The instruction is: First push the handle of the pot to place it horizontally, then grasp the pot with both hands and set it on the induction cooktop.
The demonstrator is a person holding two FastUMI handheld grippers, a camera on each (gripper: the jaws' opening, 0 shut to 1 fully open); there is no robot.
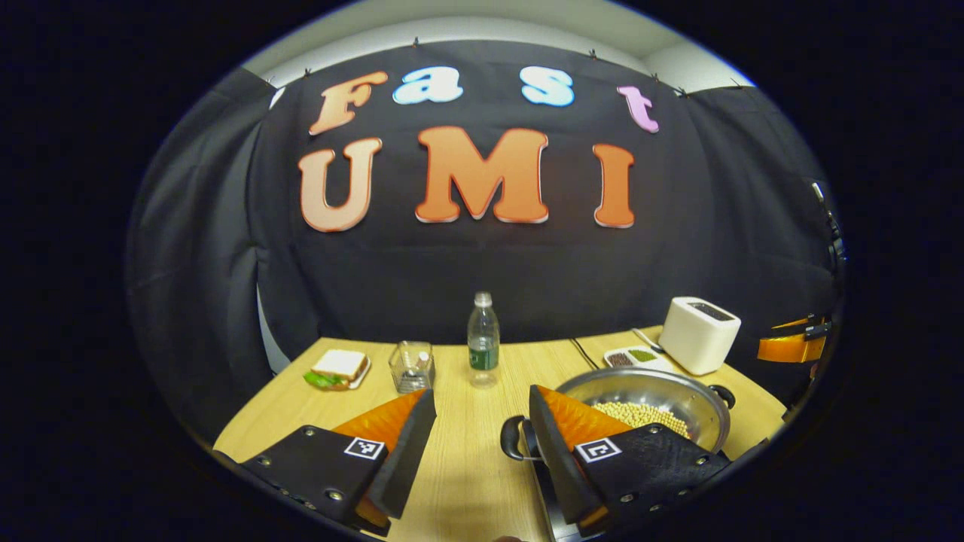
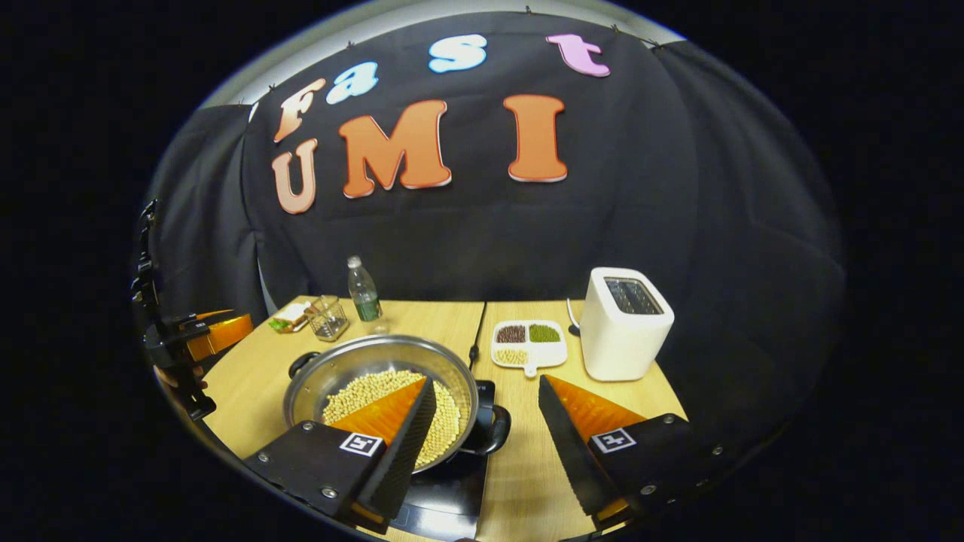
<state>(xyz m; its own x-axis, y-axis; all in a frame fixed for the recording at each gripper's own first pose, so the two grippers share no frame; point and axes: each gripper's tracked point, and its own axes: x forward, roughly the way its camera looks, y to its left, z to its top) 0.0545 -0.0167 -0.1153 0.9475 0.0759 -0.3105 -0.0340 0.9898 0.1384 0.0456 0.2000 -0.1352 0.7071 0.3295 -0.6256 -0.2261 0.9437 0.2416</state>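
A steel pot (image 2: 331, 370) holding pale beans (image 2: 380, 388) sits on the black induction cooktop (image 2: 444, 489) at the table's near edge. Its two black handles point left (image 2: 301, 363) and right (image 2: 493, 429). My right gripper (image 2: 486, 385) is open, its left finger over the pot's rim and the right handle low in the gap, untouched. My left gripper (image 1: 482, 399) is open too, with the pot (image 1: 670, 388) behind its right finger and the near handle (image 1: 512, 440) just inside that finger. The cooktop (image 1: 548, 497) peeks out under it.
A white toaster (image 2: 625, 324) and a divided dish of beans (image 2: 527, 342) stand right of the pot, with a black cable (image 2: 476, 331) between. A water bottle (image 1: 483, 342), a glass container (image 1: 412, 366) and a sandwich (image 1: 339, 369) sit at the back left of the wooden table (image 1: 467, 467).
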